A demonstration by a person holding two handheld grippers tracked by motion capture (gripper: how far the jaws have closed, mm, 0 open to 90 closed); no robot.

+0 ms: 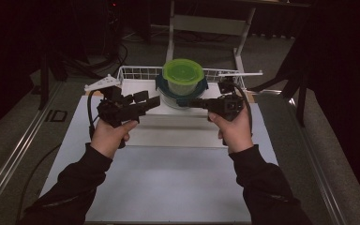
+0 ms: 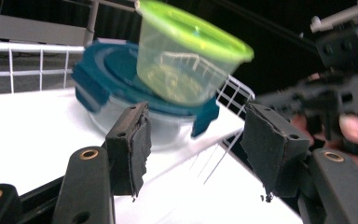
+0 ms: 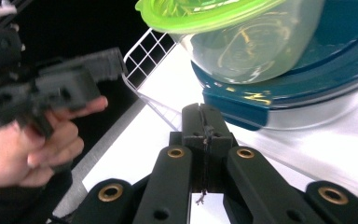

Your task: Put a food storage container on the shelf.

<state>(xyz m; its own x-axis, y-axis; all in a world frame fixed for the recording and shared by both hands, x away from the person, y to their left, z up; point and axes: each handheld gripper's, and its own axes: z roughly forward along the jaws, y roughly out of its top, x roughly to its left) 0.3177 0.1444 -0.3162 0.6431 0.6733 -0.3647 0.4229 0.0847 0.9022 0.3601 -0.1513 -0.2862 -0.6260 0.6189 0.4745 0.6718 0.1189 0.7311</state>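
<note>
A clear tub with a green lid (image 1: 183, 75) stands on top of a wider clear container with a blue clip lid (image 1: 168, 93), at the front of a white wire basket (image 1: 136, 72). My left gripper (image 1: 147, 100) hovers just left of the stack, open, with nothing between its pads (image 2: 135, 149); ahead of it are the green-lidded tub (image 2: 186, 60) and the blue lid (image 2: 116, 74). My right gripper (image 1: 188, 101) is shut on nothing, its tip (image 3: 205, 123) just in front of the blue lid (image 3: 317, 79) and below the green-lidded tub (image 3: 242, 37).
The basket sits at the back of a white table (image 1: 168, 187), whose near half is bare. Metal rails run along both sides of the table. A white table frame (image 1: 206, 23) stands behind the basket in the dark. Each gripper's cable trails by its hand.
</note>
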